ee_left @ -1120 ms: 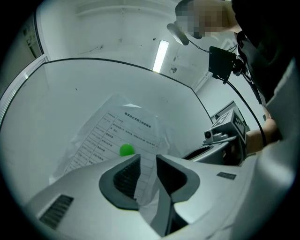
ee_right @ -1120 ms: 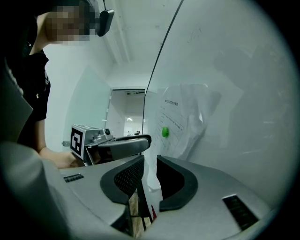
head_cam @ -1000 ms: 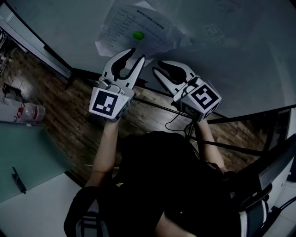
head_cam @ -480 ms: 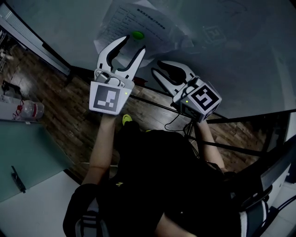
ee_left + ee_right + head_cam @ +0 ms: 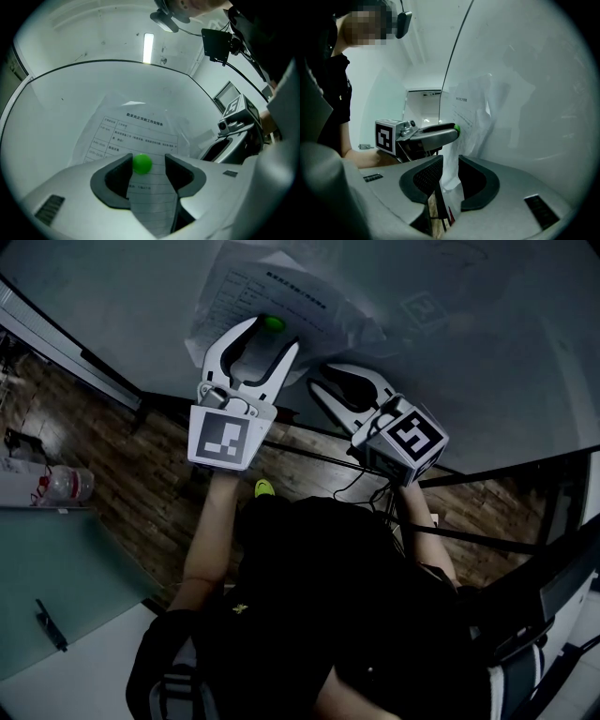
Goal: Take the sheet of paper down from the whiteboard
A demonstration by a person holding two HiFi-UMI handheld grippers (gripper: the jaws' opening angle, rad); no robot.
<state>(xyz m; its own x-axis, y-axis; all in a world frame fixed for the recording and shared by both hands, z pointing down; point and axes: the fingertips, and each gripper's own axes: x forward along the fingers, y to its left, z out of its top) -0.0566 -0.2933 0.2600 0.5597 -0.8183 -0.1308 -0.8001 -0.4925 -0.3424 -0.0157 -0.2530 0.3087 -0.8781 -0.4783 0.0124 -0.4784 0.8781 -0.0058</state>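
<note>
Whiteboard (image 5: 450,352): fills the upper part of the head view; its lower rail and stand bars run across behind both grippers.
Sheet of paper (image 5: 281,292): on the whiteboard, printed side out, wrinkled, pinned by one green magnet (image 5: 273,322) near its middle.
Left gripper (image 5: 272,332): jaws spread wide, one tip on each side of the green magnet. The pads do not press on it in the left gripper view. The gripper body covers the sheet's lower middle in the head view.
Right gripper (image 5: 323,379): level, just beside the left gripper, at the sheet's lower right edge. Its jaws stand partly apart with the hanging edge of the sheet between them, and a gap shows at the pads.
Obstruction: the magnet holds the sheet to the board.
Surroundings: wooden floor (image 5: 141,465) below the board; a plastic bottle (image 5: 42,486) lying at the left beside a pale tabletop (image 5: 66,568); a thin black cable (image 5: 361,486) under the right gripper; a yellow-green shoe tip (image 5: 265,487) below the left gripper; a ceiling light strip (image 5: 148,47) above the board.
Change, left gripper: one second earlier its jaws were narrower and its tips sat below the magnet. The jaws have just been opening, and the gripper is now higher on the sheet.
Change, right gripper: same place as before; its jaws have just been opening slightly around the sheet's edge.
Change, shoe tip: not visible one second earlier.
</note>
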